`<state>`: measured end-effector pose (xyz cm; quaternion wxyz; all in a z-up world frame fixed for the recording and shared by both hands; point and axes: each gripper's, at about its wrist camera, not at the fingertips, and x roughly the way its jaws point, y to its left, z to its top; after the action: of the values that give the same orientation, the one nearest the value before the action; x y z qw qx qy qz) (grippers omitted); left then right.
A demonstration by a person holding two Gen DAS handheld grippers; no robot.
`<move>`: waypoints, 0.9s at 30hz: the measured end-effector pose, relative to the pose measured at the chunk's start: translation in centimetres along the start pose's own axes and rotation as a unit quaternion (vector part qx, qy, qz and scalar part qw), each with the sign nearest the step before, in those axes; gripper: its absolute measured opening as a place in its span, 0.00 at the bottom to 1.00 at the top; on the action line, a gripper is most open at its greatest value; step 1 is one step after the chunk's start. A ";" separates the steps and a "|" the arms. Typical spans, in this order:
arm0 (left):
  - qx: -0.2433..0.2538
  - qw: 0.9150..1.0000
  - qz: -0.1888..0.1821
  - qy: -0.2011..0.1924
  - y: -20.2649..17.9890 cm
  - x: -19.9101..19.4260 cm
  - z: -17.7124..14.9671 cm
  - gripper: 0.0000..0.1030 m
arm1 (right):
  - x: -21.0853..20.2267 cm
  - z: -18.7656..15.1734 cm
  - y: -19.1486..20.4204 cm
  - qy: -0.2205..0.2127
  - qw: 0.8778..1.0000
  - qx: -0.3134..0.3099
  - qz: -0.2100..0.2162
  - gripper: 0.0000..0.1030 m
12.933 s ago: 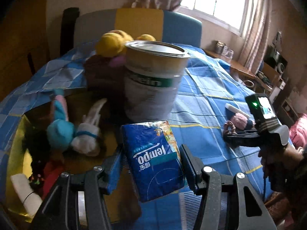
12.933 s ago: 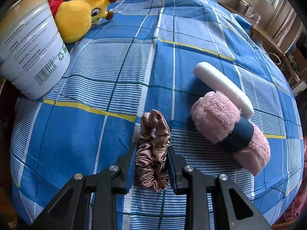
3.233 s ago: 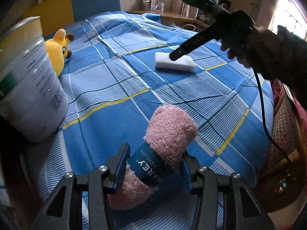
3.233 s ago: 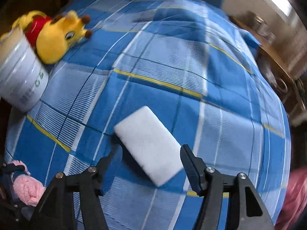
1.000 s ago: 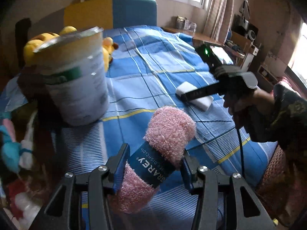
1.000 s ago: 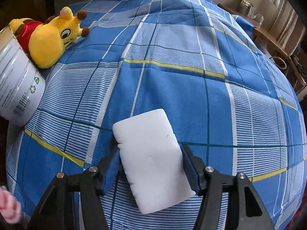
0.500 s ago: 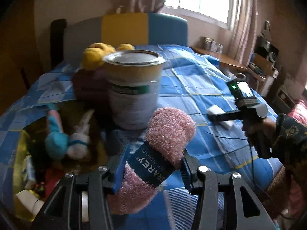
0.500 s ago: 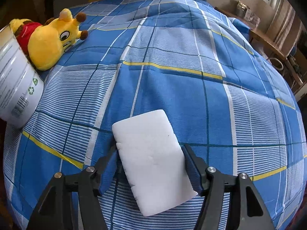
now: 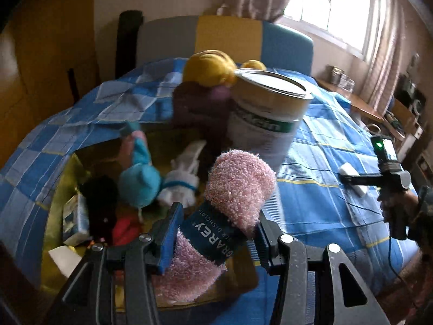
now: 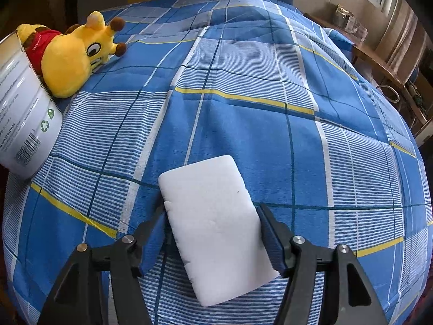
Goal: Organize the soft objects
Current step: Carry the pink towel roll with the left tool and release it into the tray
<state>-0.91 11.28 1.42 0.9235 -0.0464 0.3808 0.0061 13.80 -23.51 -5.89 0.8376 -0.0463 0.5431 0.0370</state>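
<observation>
The left gripper (image 9: 213, 233) was clamped on the pink cloth roll (image 9: 216, 230) by its dark band, held above the near edge of the yellow box (image 9: 58, 189). The box held a teal toy (image 9: 138, 181), a white toy (image 9: 180, 187), a black item (image 9: 100, 203), something red and a tissue pack (image 9: 77, 216); its near contents were hidden behind the gripper. Beyond stood the tin (image 9: 265, 119), with a blurred yellow plush (image 9: 208, 67) behind it.

The right gripper (image 10: 213, 235) had its fingers pressed against the sides of the sponge (image 10: 213, 230), which lay on the blue bedspread (image 10: 270, 94). The tin (image 10: 24, 124) was cut off at the left edge, touching the plush (image 10: 70, 59).
</observation>
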 end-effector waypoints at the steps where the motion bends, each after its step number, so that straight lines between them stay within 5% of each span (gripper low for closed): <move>1: -0.009 1.000 0.003 0.002 0.7 0.1 0.0 0.49 | 0.0 0.0 0.0 0.000 1.000 0.000 0.000 0.64; 14: -0.176 0.983 0.055 0.013 13.7 -1.1 -1.4 0.49 | 0.0 0.1 0.1 0.000 1.000 -0.006 -0.003 0.64; 20: -0.210 0.977 0.041 0.028 14.9 -0.1 -2.0 0.49 | 0.0 0.2 0.1 0.001 1.000 -0.008 -0.004 0.64; 27: -0.177 0.982 0.043 0.040 12.9 2.6 -1.2 0.49 | 0.0 0.2 0.1 0.001 1.000 -0.008 -0.004 0.64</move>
<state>-0.51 23.94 -2.32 0.8835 -0.1926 0.4122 0.1116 13.96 -23.42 -5.86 0.8368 -0.0552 0.5434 0.0379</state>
